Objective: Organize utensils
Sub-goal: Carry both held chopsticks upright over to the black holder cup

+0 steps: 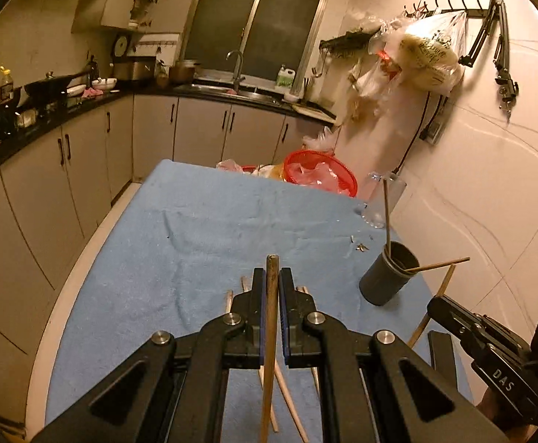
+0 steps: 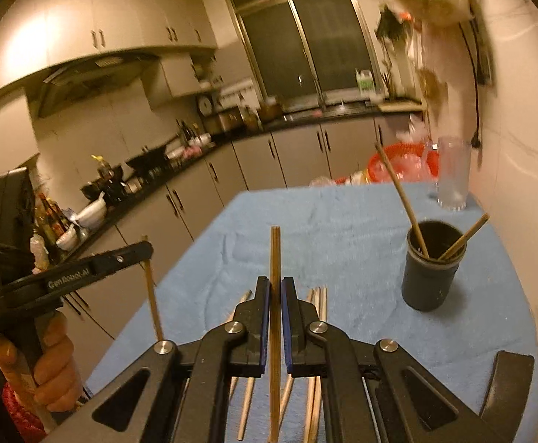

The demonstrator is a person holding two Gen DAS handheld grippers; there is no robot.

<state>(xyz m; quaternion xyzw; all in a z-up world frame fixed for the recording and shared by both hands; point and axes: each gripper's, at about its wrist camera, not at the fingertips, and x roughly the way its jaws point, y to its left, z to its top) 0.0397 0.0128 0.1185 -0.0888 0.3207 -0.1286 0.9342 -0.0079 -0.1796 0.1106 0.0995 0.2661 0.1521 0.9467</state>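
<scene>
My left gripper (image 1: 272, 280) is shut on a wooden chopstick (image 1: 271, 317) that stands up between its fingers above the blue cloth (image 1: 202, 243). My right gripper (image 2: 275, 288) is shut on another wooden chopstick (image 2: 275, 258). Several loose chopsticks (image 2: 317, 387) lie on the cloth under both grippers. A dark grey cup (image 1: 389, 275) (image 2: 431, 267) stands to the right and holds two chopsticks (image 2: 401, 199). The left gripper also shows at the left edge of the right wrist view (image 2: 147, 258), holding its chopstick upright.
A clear plastic glass (image 2: 452, 173) stands at the table's far right corner, a red basket with plastic bags (image 1: 320, 171) behind the far edge. The white wall is close on the right. Kitchen cabinets and a cluttered black counter (image 1: 65, 107) run along the left.
</scene>
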